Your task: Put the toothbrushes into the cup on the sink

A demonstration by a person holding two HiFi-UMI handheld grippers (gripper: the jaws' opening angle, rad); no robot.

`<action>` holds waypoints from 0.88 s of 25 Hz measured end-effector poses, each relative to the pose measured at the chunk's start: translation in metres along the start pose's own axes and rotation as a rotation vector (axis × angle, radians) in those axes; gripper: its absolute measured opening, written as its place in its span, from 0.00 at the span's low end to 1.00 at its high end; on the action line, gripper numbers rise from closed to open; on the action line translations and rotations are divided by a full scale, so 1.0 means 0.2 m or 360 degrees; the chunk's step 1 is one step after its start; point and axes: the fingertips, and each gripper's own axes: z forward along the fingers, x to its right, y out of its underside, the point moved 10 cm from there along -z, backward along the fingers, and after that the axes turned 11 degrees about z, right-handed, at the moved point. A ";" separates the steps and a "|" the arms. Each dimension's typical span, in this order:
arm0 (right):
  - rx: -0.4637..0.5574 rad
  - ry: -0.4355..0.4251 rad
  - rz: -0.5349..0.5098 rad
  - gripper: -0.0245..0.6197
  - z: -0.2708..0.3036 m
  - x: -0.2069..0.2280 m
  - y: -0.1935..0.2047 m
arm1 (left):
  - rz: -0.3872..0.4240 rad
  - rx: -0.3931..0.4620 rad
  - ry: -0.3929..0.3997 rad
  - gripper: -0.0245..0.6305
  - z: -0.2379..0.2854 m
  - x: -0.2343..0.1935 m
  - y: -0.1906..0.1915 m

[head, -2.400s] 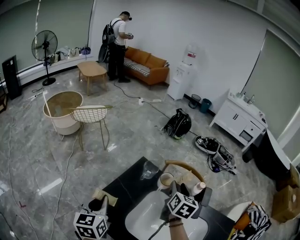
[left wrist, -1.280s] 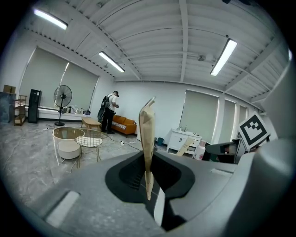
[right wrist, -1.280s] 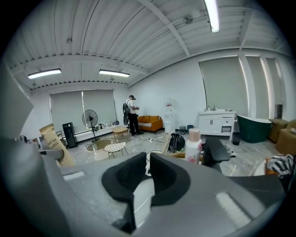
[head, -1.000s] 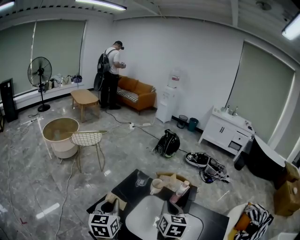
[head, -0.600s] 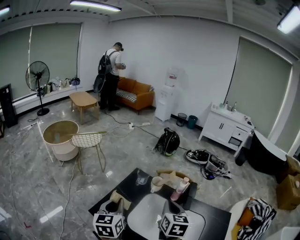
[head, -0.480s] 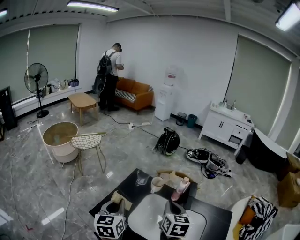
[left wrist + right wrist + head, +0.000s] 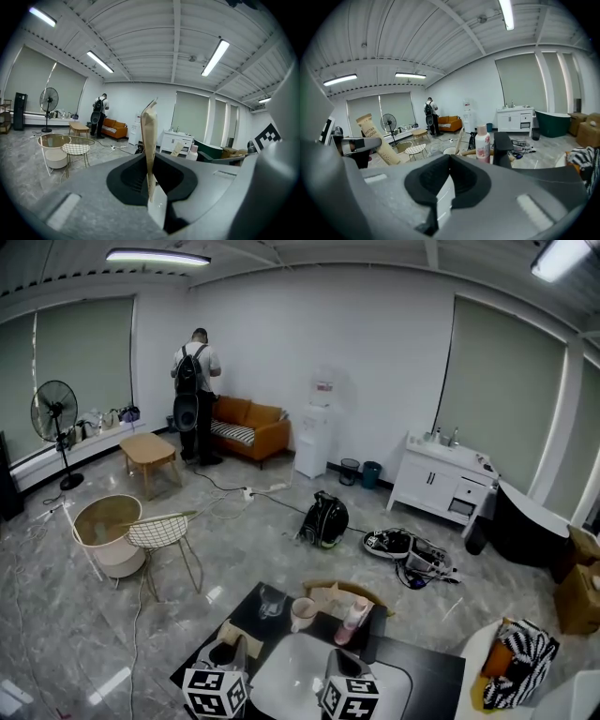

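The fingers of your left gripper (image 7: 151, 187) pinch the paper toothbrush pack (image 7: 149, 136) by its lower end, long axis upright, the cup (image 7: 302, 612) stands on the table (image 7: 239, 620) ahead-right of them, and your right gripper (image 7: 445, 187) is pressed together, empty.

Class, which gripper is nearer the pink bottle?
Right. The right gripper is just short of the bottle, almost in line with it; the left gripper is farther off, down to the bottle's left.
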 end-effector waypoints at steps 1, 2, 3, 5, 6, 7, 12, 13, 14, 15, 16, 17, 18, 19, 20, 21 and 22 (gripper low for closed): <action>0.0001 0.0000 0.0008 0.04 0.00 0.00 0.00 | 0.0003 0.0005 0.0006 0.10 0.02 0.00 -0.01; 0.0002 0.0001 0.0012 0.04 0.00 0.01 0.00 | 0.0006 0.0009 0.0011 0.10 0.03 -0.01 -0.02; 0.0003 0.0003 0.0015 0.04 0.01 0.01 0.00 | 0.0009 0.0013 0.0014 0.10 0.05 -0.01 -0.03; 0.0002 0.0009 0.0018 0.04 0.01 0.03 -0.02 | 0.0013 0.0019 0.0017 0.10 0.08 -0.01 -0.05; 0.0000 0.0014 0.0020 0.04 0.02 0.04 -0.03 | 0.0015 0.0022 0.0019 0.10 0.10 -0.01 -0.06; -0.0002 0.0021 0.0024 0.04 0.03 0.05 -0.03 | 0.0019 0.0025 0.0023 0.10 0.12 -0.02 -0.08; -0.0020 0.0041 0.0031 0.04 0.08 0.07 -0.03 | 0.0033 0.0045 0.0039 0.10 0.21 -0.05 -0.11; -0.0027 0.0043 0.0033 0.04 0.10 0.07 -0.03 | 0.0032 0.0048 0.0039 0.10 0.23 -0.06 -0.12; -0.0034 0.0044 0.0034 0.04 0.11 0.07 -0.03 | 0.0032 0.0050 0.0039 0.10 0.24 -0.06 -0.13; -0.0040 0.0044 0.0036 0.04 0.12 0.07 -0.03 | 0.0031 0.0051 0.0038 0.10 0.26 -0.07 -0.13; -0.0045 0.0044 0.0038 0.04 0.14 0.07 -0.03 | 0.0031 0.0052 0.0038 0.10 0.28 -0.07 -0.14; -0.0049 0.0044 0.0040 0.04 0.15 0.07 -0.03 | 0.0030 0.0054 0.0038 0.10 0.29 -0.08 -0.14; -0.0053 0.0046 0.0043 0.04 0.17 0.07 -0.03 | 0.0030 0.0056 0.0038 0.10 0.31 -0.09 -0.14; -0.0057 0.0049 0.0046 0.04 0.18 0.06 -0.02 | 0.0028 0.0058 0.0039 0.10 0.32 -0.10 -0.15; -0.0060 0.0054 0.0048 0.04 0.19 0.06 -0.02 | 0.0025 0.0061 0.0040 0.10 0.34 -0.11 -0.15; -0.0064 0.0057 0.0049 0.04 0.21 0.05 -0.02 | 0.0023 0.0064 0.0040 0.10 0.35 -0.12 -0.15; -0.0068 0.0058 0.0050 0.04 0.22 0.04 -0.02 | 0.0020 0.0069 0.0040 0.10 0.37 -0.13 -0.15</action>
